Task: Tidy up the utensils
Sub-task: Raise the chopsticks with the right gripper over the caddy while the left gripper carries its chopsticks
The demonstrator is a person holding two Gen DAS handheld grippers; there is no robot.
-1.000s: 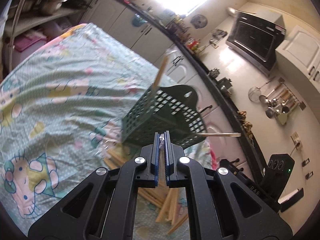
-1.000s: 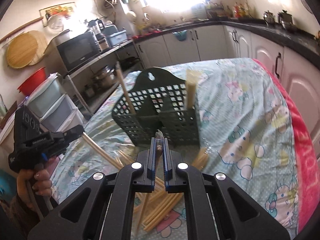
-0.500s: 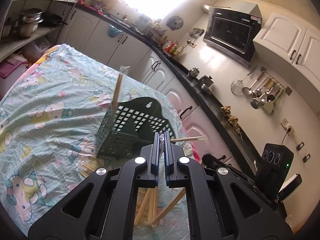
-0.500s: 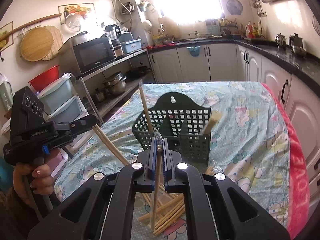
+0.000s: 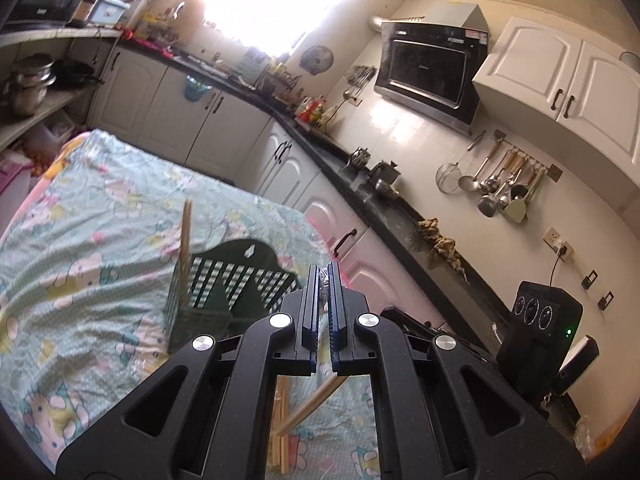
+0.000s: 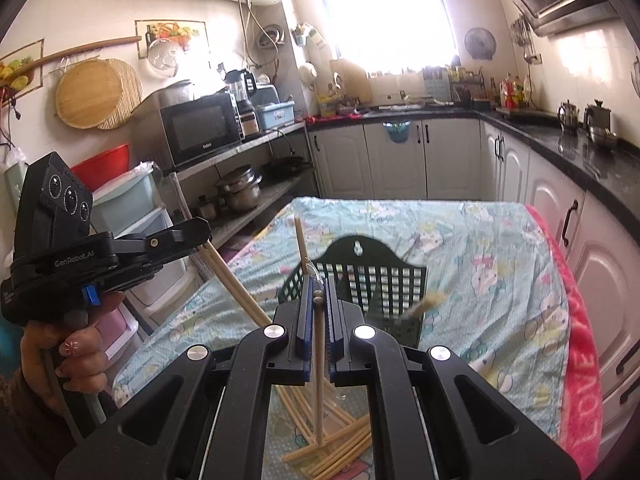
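Right gripper (image 6: 319, 312) fingers clamp one chopstick (image 6: 319, 364) hanging down between them; left gripper (image 5: 324, 308) fingers pinch another chopstick (image 5: 310, 404); both just before the green basket (image 6: 384, 280); loose chopsticks (image 6: 340, 448) lie on the bench (image 6: 500, 280) beneath.

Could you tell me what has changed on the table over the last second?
Both grippers have risen, each carrying a chopstick up off the pile: the right gripper holds one hanging down, the left gripper one slanting down. The green basket stayed put, one chopstick still standing in it. Both grips stayed shut.
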